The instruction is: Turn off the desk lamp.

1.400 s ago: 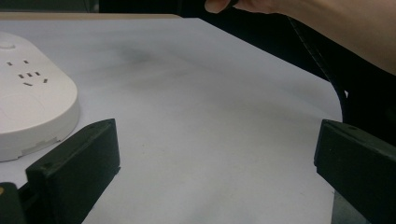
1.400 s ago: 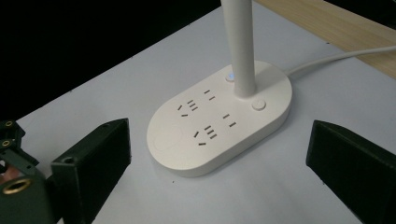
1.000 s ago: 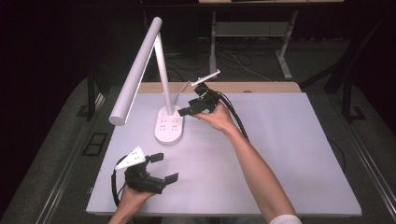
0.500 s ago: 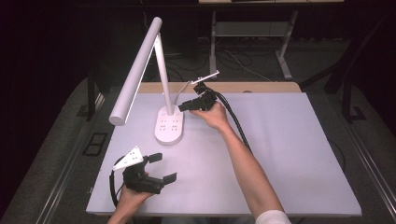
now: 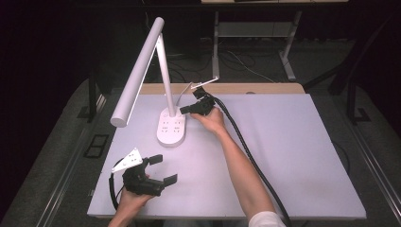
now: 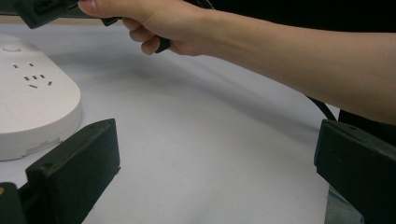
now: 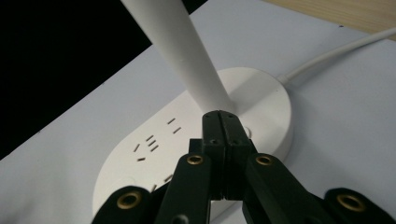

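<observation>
A white desk lamp stands at the back left of the table: its oval base (image 5: pixel 171 128) carries socket holes, and a slanted stem (image 5: pixel 164 75) holds up the long head (image 5: pixel 137 75). My right gripper (image 5: pixel 182 110) hovers over the back of the base. Its jaws have just been closing and now stand shut with nothing between them, their tips (image 7: pixel 224 119) just in front of the stem's foot (image 7: pixel 205 88) above the base (image 7: pixel 266 93). My left gripper (image 5: pixel 162 169) rests open near the table's front left, and its view (image 6: pixel 219 154) takes in the base (image 6: pixel 32 102) and the right hand (image 6: pixel 154 23).
The lamp's white cord (image 7: pixel 336 51) runs off the base toward the back edge, where a wooden strip (image 5: pixel 265 88) shows. The right gripper's black cable (image 5: pixel 246 146) trails along the forearm across the white table (image 5: pixel 302 142). Desk legs stand behind.
The right gripper's jaws have gone from apart to shut, and the gripper has sunk toward the lamp base. The left gripper has stayed put.
</observation>
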Tool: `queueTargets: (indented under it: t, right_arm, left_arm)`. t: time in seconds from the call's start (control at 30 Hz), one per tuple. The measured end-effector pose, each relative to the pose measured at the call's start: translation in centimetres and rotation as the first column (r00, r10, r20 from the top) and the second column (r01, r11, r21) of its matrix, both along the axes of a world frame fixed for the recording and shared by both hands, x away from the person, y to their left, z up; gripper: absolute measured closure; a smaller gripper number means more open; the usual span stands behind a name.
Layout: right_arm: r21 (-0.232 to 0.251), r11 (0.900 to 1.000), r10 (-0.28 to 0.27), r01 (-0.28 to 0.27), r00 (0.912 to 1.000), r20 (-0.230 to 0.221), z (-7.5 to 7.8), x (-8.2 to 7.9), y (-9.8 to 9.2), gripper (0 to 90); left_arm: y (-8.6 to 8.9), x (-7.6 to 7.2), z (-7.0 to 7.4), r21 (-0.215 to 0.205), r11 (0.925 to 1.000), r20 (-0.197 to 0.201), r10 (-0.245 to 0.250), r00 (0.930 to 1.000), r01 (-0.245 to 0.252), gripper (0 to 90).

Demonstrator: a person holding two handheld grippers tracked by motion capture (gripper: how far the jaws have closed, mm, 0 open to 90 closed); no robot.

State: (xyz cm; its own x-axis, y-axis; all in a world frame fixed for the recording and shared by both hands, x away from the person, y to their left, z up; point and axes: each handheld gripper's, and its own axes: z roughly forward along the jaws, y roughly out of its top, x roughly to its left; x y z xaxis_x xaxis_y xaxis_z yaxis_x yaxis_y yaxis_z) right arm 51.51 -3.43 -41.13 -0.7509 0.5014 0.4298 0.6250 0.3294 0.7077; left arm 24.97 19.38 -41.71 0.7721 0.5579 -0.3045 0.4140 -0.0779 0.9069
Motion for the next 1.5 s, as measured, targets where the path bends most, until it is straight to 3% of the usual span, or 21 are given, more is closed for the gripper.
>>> queueTargets:
  t: [0.27, 0.53, 0.57, 0.67, 0.97, 1.17, 1.37, 1.5]
  right_arm:
    - [-0.01, 0.998, -0.054, 0.054, 0.9984, -0.014, -1.2, 0.7, 1.3, 90.0]
    - [-0.057, 0.996, -0.065, 0.066, 0.9978, 0.012, -1.6, 1.1, 2.1, 90.0]
    - [-0.082, 0.994, -0.069, 0.07, 0.9975, 0.01, -1.8, 1.2, 2.2, 90.0]
    - [-0.051, 0.996, -0.076, 0.075, 0.9971, -0.012, -2.1, 1.4, 1.9, 90.0]
    - [-0.061, 0.993, -0.101, 0.102, 0.9948, 0.008, -2.3, 1.3, 1.7, 90.0]
    - [-0.09, 0.992, -0.084, 0.087, 0.9958, 0.037, -1.9, 1.2, 1.8, 90.0]
    - [-0.051, 0.996, -0.075, 0.077, 0.9968, 0.028, -2.0, 1.2, 1.9, 90.0]
    - [-0.075, 0.995, -0.068, 0.071, 0.997, 0.036, -1.9, 1.1, 2.3, 90.0]
  left_arm:
    - [0.2, 0.1, 0.0, -0.009, 1.0, -0.003, 0.002, 1.0, -0.002, 0.0]
    - [0.4, 0.2, 0.0, -0.014, 0.9999, -0.004, 0.009, 1.0, -0.009, 0.0]
    - [0.5, 0.3, 0.0, -0.016, 0.9998, -0.006, 0.015, 0.9999, -0.015, 0.0]
    - [0.9, 0.3, 0.0, -0.019, 0.9993, -0.002, 0.033, 0.9995, -0.033, 0.0]
    - [0.6, 0.3, 0.1, -0.015, 0.9996, 0.003, 0.026, 0.9997, -0.026, 0.0]
    - [0.5, 0.5, 0.0, -0.014, 0.9997, -0.002, 0.019, 0.9998, -0.019, 0.0]
    - [0.5, 0.4, 0.1, -0.014, 0.9997, 0.001, 0.02, 0.9998, -0.02, 0.0]
    - [0.4, 0.4, 0.0, -0.012, 0.9998, -0.001, 0.017, 0.9998, -0.017, 0.0]
